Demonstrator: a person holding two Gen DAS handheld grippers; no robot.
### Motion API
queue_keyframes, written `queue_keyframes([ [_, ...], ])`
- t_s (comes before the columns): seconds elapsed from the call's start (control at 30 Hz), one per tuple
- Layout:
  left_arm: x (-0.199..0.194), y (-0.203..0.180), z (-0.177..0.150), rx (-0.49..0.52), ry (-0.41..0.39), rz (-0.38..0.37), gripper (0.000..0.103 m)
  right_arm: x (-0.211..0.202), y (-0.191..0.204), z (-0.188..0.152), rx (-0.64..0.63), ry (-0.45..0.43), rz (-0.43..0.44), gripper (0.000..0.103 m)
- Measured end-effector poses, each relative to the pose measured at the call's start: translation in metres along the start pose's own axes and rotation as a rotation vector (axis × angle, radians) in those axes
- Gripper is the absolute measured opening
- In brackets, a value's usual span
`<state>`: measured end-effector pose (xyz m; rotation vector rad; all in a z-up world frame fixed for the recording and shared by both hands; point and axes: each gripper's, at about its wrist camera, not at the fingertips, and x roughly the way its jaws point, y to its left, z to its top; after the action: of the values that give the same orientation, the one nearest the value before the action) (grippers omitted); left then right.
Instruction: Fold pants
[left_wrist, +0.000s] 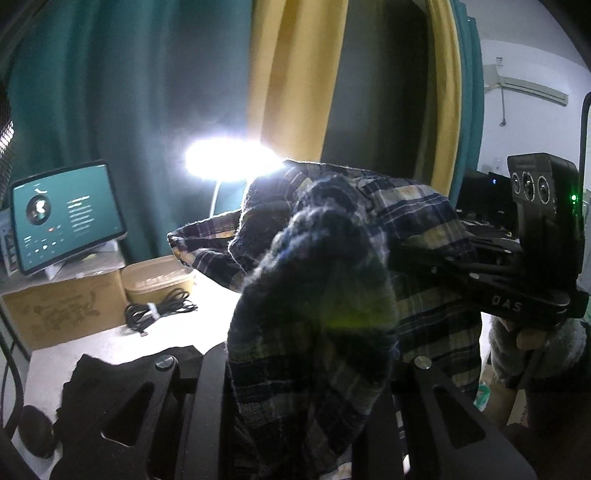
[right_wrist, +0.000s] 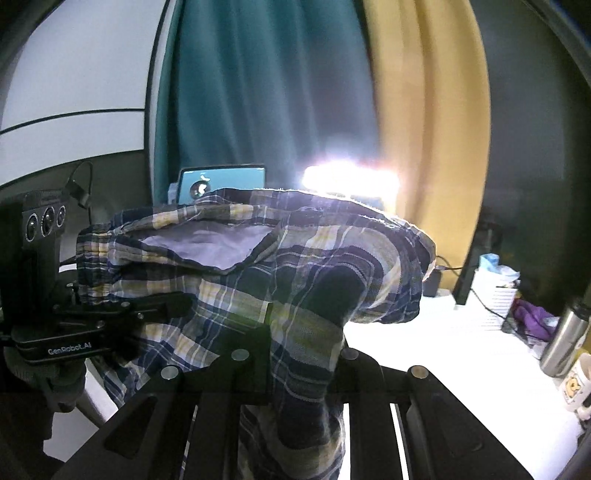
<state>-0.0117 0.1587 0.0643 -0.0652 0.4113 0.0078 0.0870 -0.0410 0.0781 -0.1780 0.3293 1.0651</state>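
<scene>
Both tongs pinch the plaid pants (right_wrist: 295, 266): left tongs (left_wrist: 310, 369) at 6 o'clock, right tongs (right_wrist: 295, 369) likewise, above the desk (right_wrist: 424, 350).

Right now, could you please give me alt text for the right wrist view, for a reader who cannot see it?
Plaid pants hang bunched between the right gripper in the foreground and the left gripper at the left edge, both with jaws shut on the cloth, lifted above a white table. Behind are teal and yellow curtains and a glaring lamp.
</scene>
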Motion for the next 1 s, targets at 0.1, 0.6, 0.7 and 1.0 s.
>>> queue_keyframes([
  [0.1, -0.002, 0.007, -0.004, -0.007, 0.01, 0.015, 0.018, 0.008, 0.005, -0.001, 0.007, 0.01, 0.017, 0.016],
  [0.6, 0.064, 0.036, -0.031, -0.061, 0.181, 0.017, 0.018, 0.082, -0.016, -0.039, 0.1, 0.157, 0.034, 0.016],
  [0.7, 0.082, 0.04, -0.037, -0.066, 0.224, 0.012, 0.019, 0.1, -0.028, -0.051, 0.126, 0.199, 0.034, 0.016],
  [1.0, 0.126, 0.05, -0.058, -0.114, 0.34, 0.014, 0.019, 0.145, -0.052, -0.079, 0.199, 0.317, 0.051, 0.022],
])
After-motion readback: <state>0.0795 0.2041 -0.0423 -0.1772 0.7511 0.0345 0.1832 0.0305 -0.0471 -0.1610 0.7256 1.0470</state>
